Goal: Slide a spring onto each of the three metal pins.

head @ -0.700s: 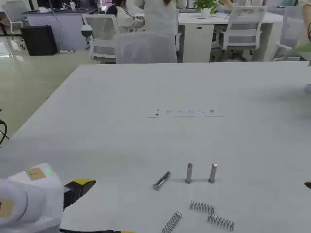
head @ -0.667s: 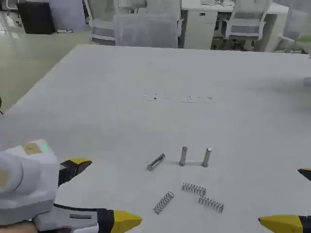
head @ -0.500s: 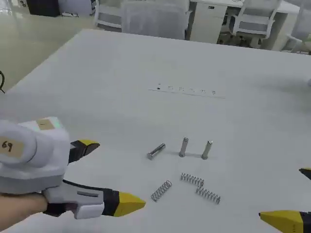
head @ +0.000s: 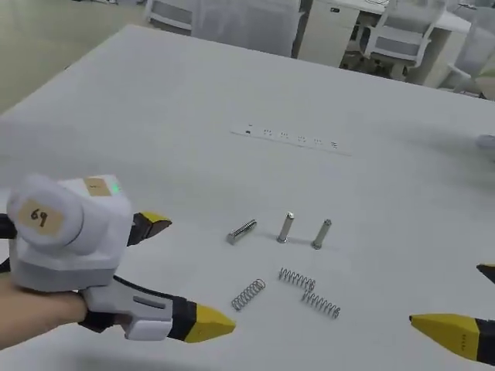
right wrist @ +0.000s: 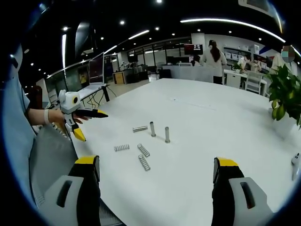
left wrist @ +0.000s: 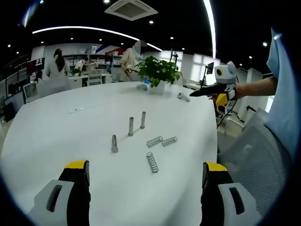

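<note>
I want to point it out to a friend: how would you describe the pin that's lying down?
On the white table, three metal pins sit in a row beyond three springs. It is the person's left-end pin, lying on its side while its two neighbours stand upright.

**Open-plan office around the work surface.** A broad white table is taken as the reference. Beyond its far edge, white office chairs and a pale cabinet are seen, and a glossy cream floor is shown off its left corner. A row of small dark marks is printed on the tabletop. A leafy potted plant is set near one edge of the table. Above the table, a dark ceiling is crossed by long curved light strips and fitted with a square vent. Monitors are ranged past the table, and a grey mesh chair is drawn up beside it.
</note>
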Tool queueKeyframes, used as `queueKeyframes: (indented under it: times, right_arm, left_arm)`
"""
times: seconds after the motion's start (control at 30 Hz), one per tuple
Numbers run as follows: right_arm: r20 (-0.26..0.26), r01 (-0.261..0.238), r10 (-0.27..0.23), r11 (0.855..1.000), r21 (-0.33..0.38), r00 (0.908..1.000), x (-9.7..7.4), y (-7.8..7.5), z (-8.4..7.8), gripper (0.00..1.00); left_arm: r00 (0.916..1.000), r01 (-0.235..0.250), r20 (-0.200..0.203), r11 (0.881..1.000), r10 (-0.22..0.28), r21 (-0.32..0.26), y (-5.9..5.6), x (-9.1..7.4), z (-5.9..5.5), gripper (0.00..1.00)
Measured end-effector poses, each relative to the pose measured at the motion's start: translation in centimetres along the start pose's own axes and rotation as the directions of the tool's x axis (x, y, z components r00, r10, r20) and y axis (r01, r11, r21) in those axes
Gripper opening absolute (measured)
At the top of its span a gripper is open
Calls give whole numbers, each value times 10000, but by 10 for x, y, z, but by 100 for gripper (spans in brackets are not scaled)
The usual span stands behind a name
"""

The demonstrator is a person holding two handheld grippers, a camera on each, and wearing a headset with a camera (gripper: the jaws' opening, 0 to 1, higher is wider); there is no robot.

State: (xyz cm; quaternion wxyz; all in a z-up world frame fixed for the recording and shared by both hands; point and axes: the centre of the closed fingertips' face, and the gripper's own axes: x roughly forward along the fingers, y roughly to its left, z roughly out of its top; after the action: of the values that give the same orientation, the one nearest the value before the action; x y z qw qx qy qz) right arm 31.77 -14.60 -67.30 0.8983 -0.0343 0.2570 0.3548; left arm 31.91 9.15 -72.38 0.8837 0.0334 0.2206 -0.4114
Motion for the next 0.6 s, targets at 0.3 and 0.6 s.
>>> queueKeyframes:
  times: [0.3,0.6]
  right_arm:
    - [-31,-81,80,9991,-425,10000,1,4,-4,100]
    - [124,-617,635,9921,-1090,9979,7,21,-6,100]
  left_arm:
    - [9999,46,-113,10000,-46,-2,-1,-1,1,98]
    - [9998,-149,-140,9999,149,-11,-5,0,10,97]
